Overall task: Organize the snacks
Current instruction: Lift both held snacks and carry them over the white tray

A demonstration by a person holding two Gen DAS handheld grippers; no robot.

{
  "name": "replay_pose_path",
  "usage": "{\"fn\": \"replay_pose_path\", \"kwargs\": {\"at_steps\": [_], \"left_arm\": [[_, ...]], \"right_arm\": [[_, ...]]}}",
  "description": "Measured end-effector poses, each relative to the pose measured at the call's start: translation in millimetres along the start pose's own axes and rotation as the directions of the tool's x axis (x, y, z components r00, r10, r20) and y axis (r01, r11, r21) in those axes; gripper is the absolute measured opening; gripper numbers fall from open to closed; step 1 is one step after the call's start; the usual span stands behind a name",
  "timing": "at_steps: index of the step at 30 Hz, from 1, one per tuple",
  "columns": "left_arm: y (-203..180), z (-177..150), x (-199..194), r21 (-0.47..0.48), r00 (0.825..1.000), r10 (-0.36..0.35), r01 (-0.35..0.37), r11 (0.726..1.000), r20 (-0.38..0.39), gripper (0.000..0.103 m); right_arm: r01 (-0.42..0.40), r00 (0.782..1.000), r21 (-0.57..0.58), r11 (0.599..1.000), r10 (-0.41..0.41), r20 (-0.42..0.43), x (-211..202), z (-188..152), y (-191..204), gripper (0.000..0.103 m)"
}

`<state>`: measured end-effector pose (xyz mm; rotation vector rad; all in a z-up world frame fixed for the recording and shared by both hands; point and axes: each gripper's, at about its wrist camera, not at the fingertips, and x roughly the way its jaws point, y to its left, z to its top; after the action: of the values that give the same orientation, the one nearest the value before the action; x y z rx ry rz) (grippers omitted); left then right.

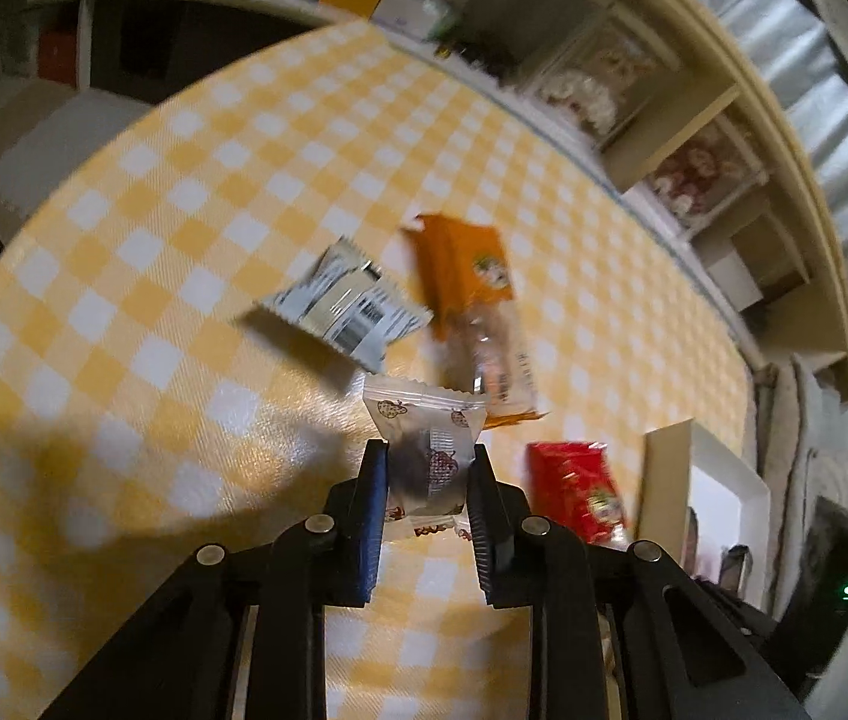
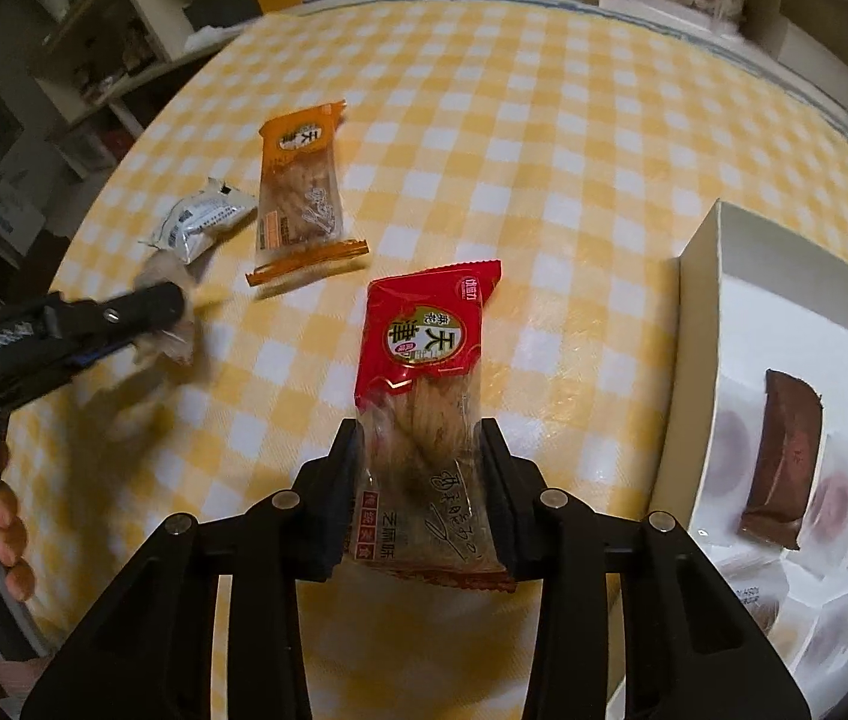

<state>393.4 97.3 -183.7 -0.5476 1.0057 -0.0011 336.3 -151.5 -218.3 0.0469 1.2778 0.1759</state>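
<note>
The left gripper is clamped narrowly on a small clear candy wrapper printed with red strawberries, crinkly film with a dark sweet inside, held just above the yellow-and-white checked tablecloth. The right gripper is closed on the clear lower half of a glossy red snack packet, beside a white divided box. Farther off lie a long orange packet and a silvery foil pouch.
</note>
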Motion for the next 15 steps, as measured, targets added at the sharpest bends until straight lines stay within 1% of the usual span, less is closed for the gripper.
{"fn": "replay_pose_path", "kwargs": {"at_steps": [2, 4, 5, 9, 11, 12, 13, 15], "left_arm": [[-0.4, -3.0, -6.5, 0.004, 1.0, -0.011, 0.011, 1.0, 0.003, 0.025], [-1.1, -6.5, -9.5, 0.013, 1.0, -0.014, 0.014, 1.0, 0.0, 0.025], [-1.2, -8.1, -10.6, 0.018, 1.0, -0.013, 0.014, 1.0, -0.002, 0.025], [-1.9, -8.2, -12.0, 0.019, 1.0, -0.015, 0.015, 1.0, -0.011, 0.025], [-1.3, -8.5, -12.9, 0.021, 1.0, -0.014, 0.014, 1.0, -0.013, 0.025], [-2.3, -7.8, -11.8, 0.019, 1.0, -0.015, 0.015, 1.0, -0.013, 0.025], [-2.7, -8.2, -12.0, 0.017, 1.0, -0.015, 0.016, 1.0, -0.012, 0.025], [-3.5, -7.6, -13.0, 0.018, 1.0, -0.019, 0.019, 1.0, -0.007, 0.025]], "right_arm": [[-0.002, 1.0, -0.001, 1.0, 0.002, -0.017, 3.0, 1.2, 2.8, 0.04], [-0.02, 0.998, -0.001, 1.0, 0.02, -0.051, 8.4, 0.2, 4.1, 0.046], [-0.02, 0.998, 0.008, 1.0, 0.02, -0.063, 12.6, 0.1, 6.3, 0.046], [0.004, 0.997, 0.023, 1.0, -0.003, -0.076, 24.1, 5.6, 7.3, 0.052], [0.037, 0.996, 0.023, 0.999, -0.035, -0.087, 30.7, 7.8, 7.7, 0.052], [0.048, 0.995, 0.02, 0.999, -0.046, -0.092, 34.3, 9.5, 9.5, 0.051], [0.065, 0.993, 0.011, 0.998, -0.064, -0.099, 36.8, 10.1, 10.9, 0.043], [0.081, 0.993, 0.003, 0.997, -0.08, -0.091, 35.2, 11.5, 13.3, 0.037]]}}
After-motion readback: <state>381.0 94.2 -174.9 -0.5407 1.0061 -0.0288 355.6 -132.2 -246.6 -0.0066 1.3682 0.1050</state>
